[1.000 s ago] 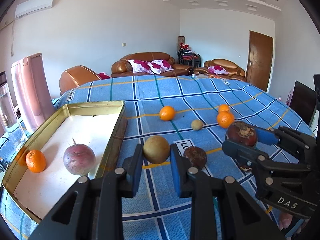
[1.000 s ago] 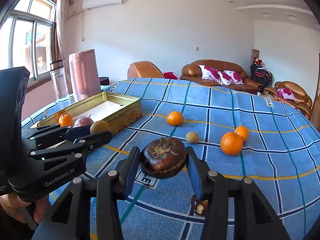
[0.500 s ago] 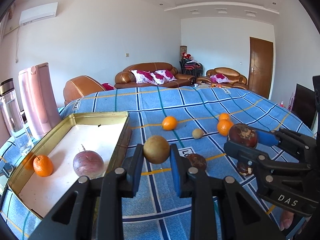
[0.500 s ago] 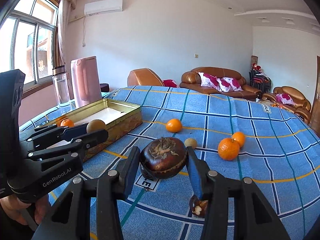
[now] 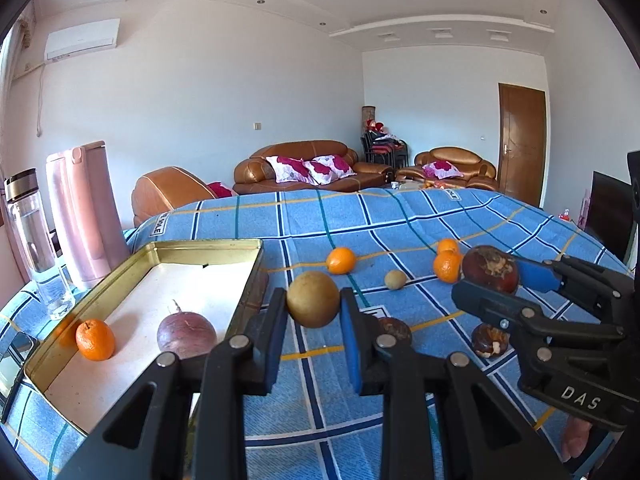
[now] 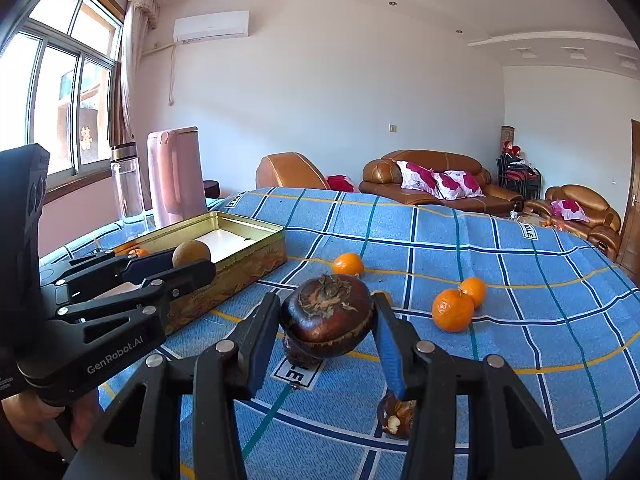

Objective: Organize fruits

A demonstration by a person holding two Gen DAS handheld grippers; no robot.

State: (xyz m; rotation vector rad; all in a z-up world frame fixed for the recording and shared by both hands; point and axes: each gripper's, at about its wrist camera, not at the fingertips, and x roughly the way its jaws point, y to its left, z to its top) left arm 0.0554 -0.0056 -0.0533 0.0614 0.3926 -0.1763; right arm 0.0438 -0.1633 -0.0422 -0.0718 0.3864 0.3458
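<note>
My left gripper [image 5: 313,312] is shut on a round tan fruit [image 5: 313,299], held above the blue checked cloth just right of the gold tin tray [image 5: 132,264]. Inside the tray lie an orange [image 5: 95,340] and a purple-red fruit [image 5: 186,334]. My right gripper [image 6: 326,320] is shut on a dark brown mangosteen [image 6: 327,314], lifted over the cloth. In the right wrist view the left gripper [image 6: 192,266] hangs beside the tray's near corner. Loose on the cloth are oranges [image 6: 452,309] [image 6: 348,264], a small tan fruit [image 5: 395,279] and two dark brown fruits [image 5: 489,340] [image 5: 396,330].
A pink jug [image 5: 86,216] and a clear bottle [image 5: 32,240] stand left of the tray at the table's edge. Brown sofas [image 5: 312,168] sit beyond the far edge. A hand [image 6: 52,428] holds the left gripper's handle.
Both views have tilted upward, so the table sits lower in frame and more ceiling shows. Both fruits stay gripped.
</note>
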